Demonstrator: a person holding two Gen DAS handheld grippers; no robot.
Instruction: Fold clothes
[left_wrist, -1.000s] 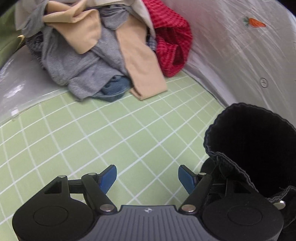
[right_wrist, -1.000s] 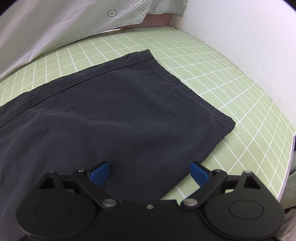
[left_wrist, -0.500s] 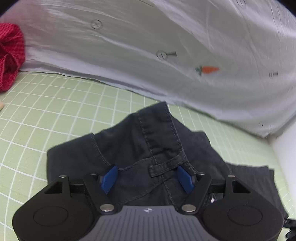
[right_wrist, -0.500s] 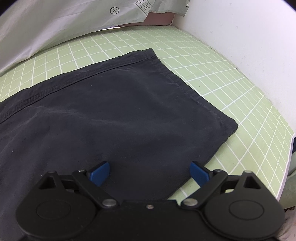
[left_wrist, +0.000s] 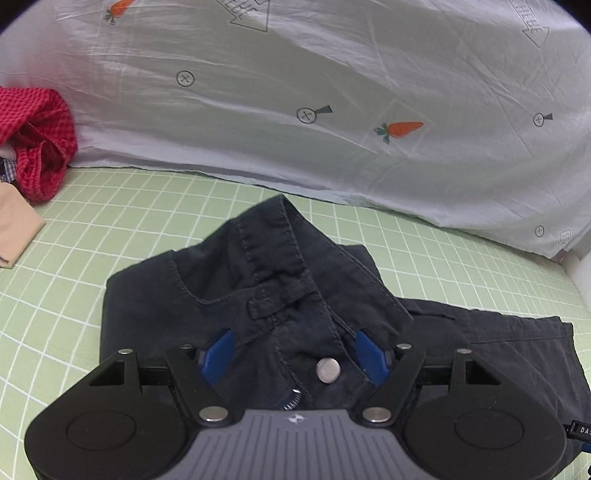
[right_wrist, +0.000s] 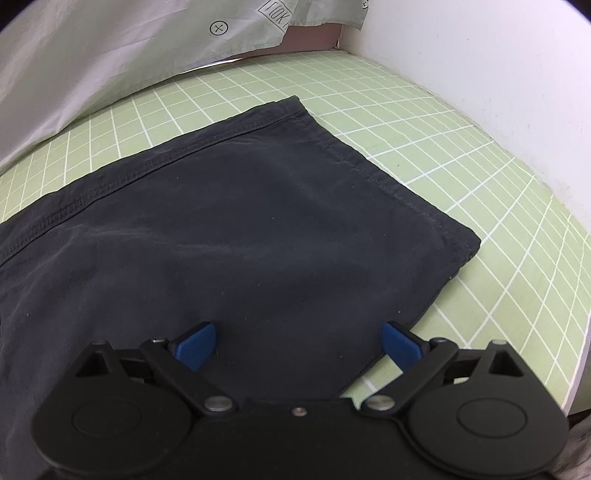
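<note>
left gripper: jaws spread over bunched waistband | right gripper: jaws spread over shorts hem | risk: lump trapped if folded unsmoothed

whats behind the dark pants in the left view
Behind the dark pants, the green grid mat runs to a carrot-print sheet. What that sheet covers is hidden.

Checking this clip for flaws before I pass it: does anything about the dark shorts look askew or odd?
Yes. The waistband end of the dark shorts is humped up and rumpled around the metal button, while the leg hem lies flat on the green grid mat. Nothing looks damaged.
</note>
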